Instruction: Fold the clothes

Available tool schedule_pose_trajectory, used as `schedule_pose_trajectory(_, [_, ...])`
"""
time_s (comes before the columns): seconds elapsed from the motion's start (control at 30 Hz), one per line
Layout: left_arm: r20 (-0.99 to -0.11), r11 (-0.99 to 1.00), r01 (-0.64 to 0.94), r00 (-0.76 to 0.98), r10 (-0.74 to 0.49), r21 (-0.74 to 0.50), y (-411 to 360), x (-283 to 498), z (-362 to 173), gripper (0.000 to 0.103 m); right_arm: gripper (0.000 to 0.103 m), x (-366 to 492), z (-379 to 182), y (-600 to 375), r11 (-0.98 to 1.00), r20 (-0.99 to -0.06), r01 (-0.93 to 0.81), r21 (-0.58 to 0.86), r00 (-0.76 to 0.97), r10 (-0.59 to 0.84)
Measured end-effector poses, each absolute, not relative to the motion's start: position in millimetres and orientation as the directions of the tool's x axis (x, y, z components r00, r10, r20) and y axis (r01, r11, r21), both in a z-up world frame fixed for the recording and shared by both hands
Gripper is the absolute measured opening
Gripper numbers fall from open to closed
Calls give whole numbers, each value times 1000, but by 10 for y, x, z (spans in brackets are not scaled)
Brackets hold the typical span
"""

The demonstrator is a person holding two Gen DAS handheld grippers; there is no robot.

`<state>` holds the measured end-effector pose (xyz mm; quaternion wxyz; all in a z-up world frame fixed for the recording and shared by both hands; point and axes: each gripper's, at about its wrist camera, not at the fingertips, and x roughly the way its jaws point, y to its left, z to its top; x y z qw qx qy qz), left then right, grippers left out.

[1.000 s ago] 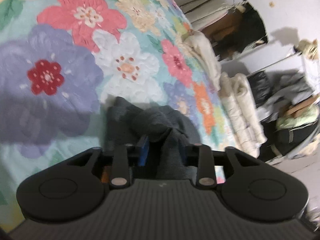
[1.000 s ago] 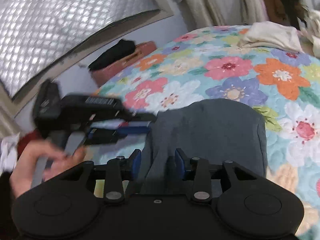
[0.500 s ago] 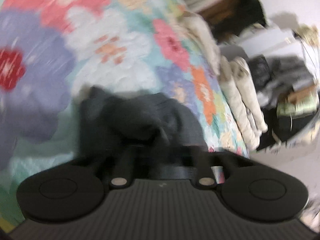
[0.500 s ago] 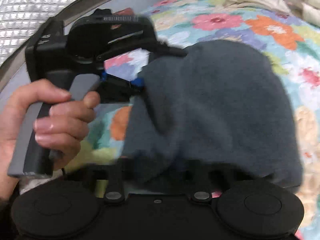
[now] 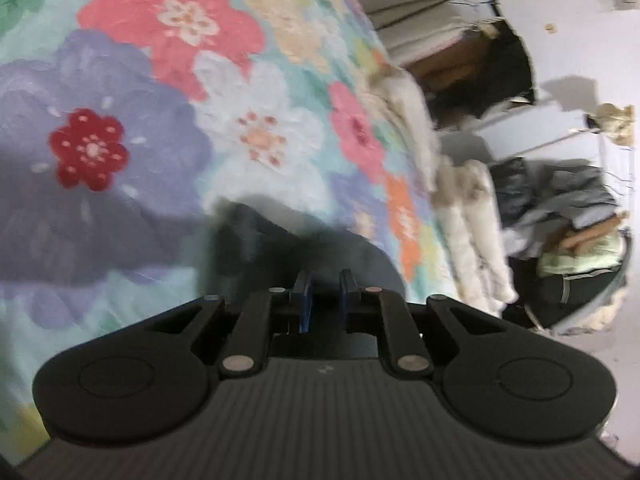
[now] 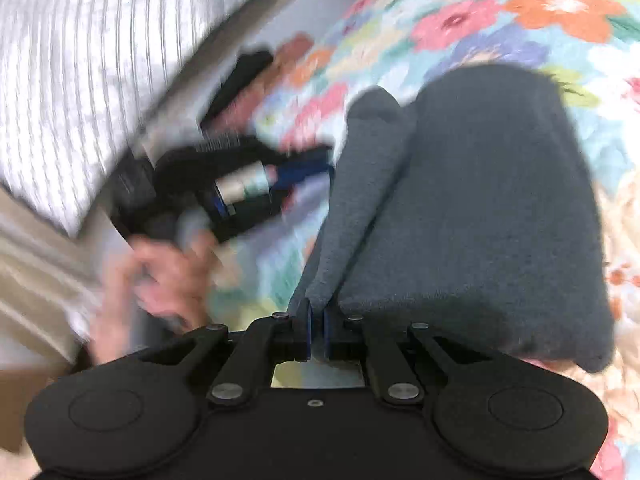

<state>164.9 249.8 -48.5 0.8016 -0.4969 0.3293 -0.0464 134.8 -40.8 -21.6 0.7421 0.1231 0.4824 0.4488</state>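
Observation:
A dark grey garment [image 6: 472,208] lies folded on the floral bedspread [image 6: 568,4]. My right gripper [image 6: 316,318] is nearly shut, with a thin gap between its jaws, at the garment's near left edge; whether cloth is pinched is unclear. My left gripper [image 5: 325,282] has its jaws close together with a narrow gap, just over the same dark garment [image 5: 256,248]; no cloth shows between them. In the right wrist view, the left gripper [image 6: 308,164] is blurred, held to the left of the garment.
Cream rolled bedding [image 5: 472,232] lies along the bed's far edge. A clothes rack [image 5: 472,0] and a pile of clothes [image 5: 568,216] stand beyond it. A silver quilted panel [image 6: 80,60] and a reddish-brown box [image 6: 280,64] are left of the bed.
The left gripper has let go of the grey cloth it pinched, and its jaws have closed in. It drew away to the left. The right gripper's jaws narrowed. The garment lies flatter.

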Motion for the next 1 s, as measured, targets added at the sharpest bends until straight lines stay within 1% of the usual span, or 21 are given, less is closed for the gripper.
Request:
schedule_pose_trajectory(0.03, [-491, 533, -242, 778, -392, -810, 2470, 1645, -443, 25, 8, 1288, -221, -315, 575, -630, -583, 574, 134, 765])
schedule_pose_trajectory(0.07, [-519, 572, -251, 770, -371, -781, 2450, 1646, -410, 38, 8, 1229, -217, -235, 583, -650, -613, 533, 145, 746])
schedule_pose_trajectory(0.13, [-573, 645, -267, 753, -325, -716, 2410, 1649, -343, 51, 8, 1132, -188, -130, 600, -675, -658, 454, 185, 714])
schedule_pose_trajectory(0.17, [-589, 657, -273, 741, -322, -703, 2399, 1655, -343, 54, 8, 1096, -166, -99, 605, -683, -678, 417, 205, 701])
schedule_pose_trajectory(0.23, [-595, 652, -270, 726, -346, -708, 2395, 1648, -366, 56, 9, 1021, -108, -50, 608, -694, -721, 333, 249, 675])
schedule_pose_trajectory(0.27, [-589, 643, -266, 724, -359, -718, 2395, 1635, -369, 61, 9, 980, -75, -25, 607, -698, -741, 287, 271, 662])
schedule_pose_trajectory(0.33, [-581, 632, -259, 722, -376, -730, 2391, 1594, -377, 68, 13, 910, -11, 15, 611, -693, -767, 196, 332, 640])
schedule_pose_trajectory(0.4, [-587, 643, -259, 721, -368, -721, 2376, 1589, -361, 69, 15, 846, 52, 49, 615, -678, -781, 104, 397, 619])
schedule_pose_trajectory(0.47, [-585, 649, -252, 724, -366, -718, 2370, 1587, -344, 70, 19, 864, 72, 70, 607, -651, -793, 59, 431, 626])
schedule_pose_trajectory(0.53, [-575, 649, -238, 728, -373, -722, 2363, 1599, -325, 71, 35, 873, 73, 90, 596, -620, -801, 57, 439, 650])
schedule_pose_trajectory(0.6, [-565, 646, -218, 724, -395, -731, 2351, 1662, -326, 71, 40, 913, 44, 139, 586, -600, -806, 85, 428, 675])
schedule_pose_trajectory(0.67, [-567, 653, -202, 712, -414, -730, 2316, 1759, -345, 73, 43, 1002, -18, 197, 556, -607, -818, 151, 367, 705])
schedule_pose_trajectory(0.73, [-600, 680, -204, 682, -418, -705, 2236, 1873, -388, 74, 45, 1134, -142, 246, 546, -649, -805, 232, 290, 704])
schedule_pose_trajectory(0.77, [-616, 695, -204, 671, -414, -690, 2192, 1908, -410, 74, 45, 1179, -201, 236, 553, -652, -791, 263, 277, 706])
schedule_pose_trajectory(0.8, [-637, 719, -211, 663, -392, -662, 2139, 1942, -430, 74, 45, 1206, -233, 223, 552, -651, -784, 283, 266, 711])
schedule_pose_trajectory(0.83, [-653, 741, -223, 668, -356, -633, 2103, 1955, -436, 71, 46, 1219, -242, 219, 548, -653, -785, 290, 256, 713])
schedule_pose_trajectory(0.87, [-667, 762, -236, 673, -319, -603, 2066, 1967, -442, 67, 46, 1231, -251, 215, 543, -655, -785, 298, 245, 715])
schedule_pose_trajectory(0.9, [-675, 783, -237, 678, -291, -575, 2046, 1976, -437, 59, 47, 1243, -260, 212, 538, -657, -786, 306, 234, 716])
schedule_pose_trajectory(0.93, [-683, 802, -239, 682, -262, -547, 2026, 1985, -431, 38, 47, 1255, -269, 208, 533, -660, -786, 313, 224, 718])
schedule_pose_trajectory(0.97, [-686, 815, -234, 683, -251, -531, 2023, 1984, -420, 21, 47, 1267, -278, 204, 528, -662, -786, 321, 213, 719])
schedule_pose_trajectory(1.0, [-680, 820, -220, 688, -253, -528, 2020, 1972, -411, 17, 47, 1279, -287, 201, 523, -663, -786, 329, 202, 721])
